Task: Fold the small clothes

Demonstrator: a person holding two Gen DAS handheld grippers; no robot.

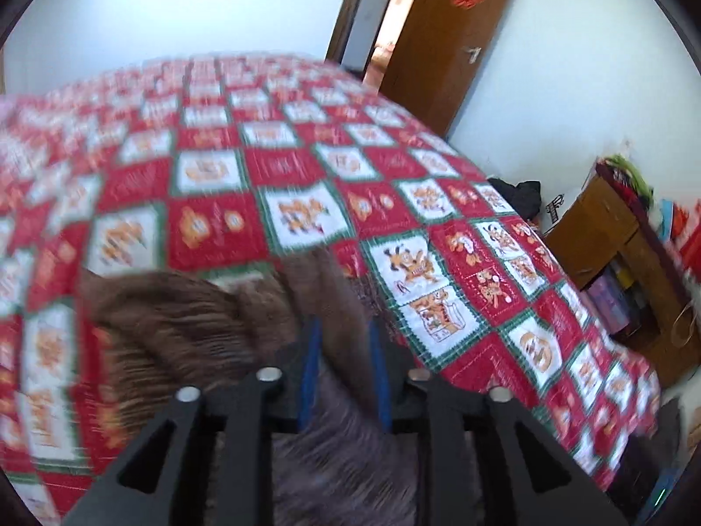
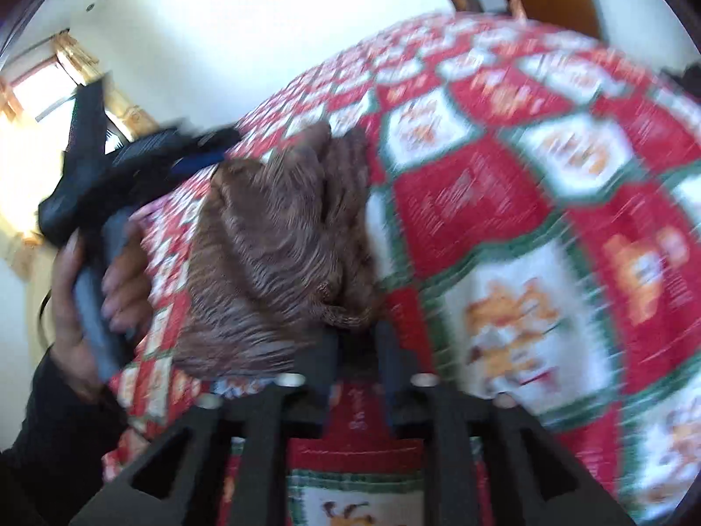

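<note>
A small brown knitted garment [image 1: 188,324] lies bunched on the bed with the red, white and green checked quilt [image 1: 280,166]. My left gripper [image 1: 344,328] is shut on a fold of the brown garment, which runs between its blue-padded fingers [image 1: 312,350]. In the right wrist view the same garment [image 2: 271,236] is a crumpled heap. My right gripper [image 2: 357,328] is shut on the garment's near edge. The left gripper [image 2: 144,158] shows there at the garment's far left, held by a hand [image 2: 83,280]. Both views are blurred by motion.
The quilt [image 2: 525,201] covers the whole bed. A brown wooden door [image 1: 447,39] stands open behind the bed. A wooden shelf unit [image 1: 622,263] with books and clutter stands right of the bed. A dark garment [image 1: 521,197] lies at the bed's far right edge. A bright window [image 2: 39,101] is at left.
</note>
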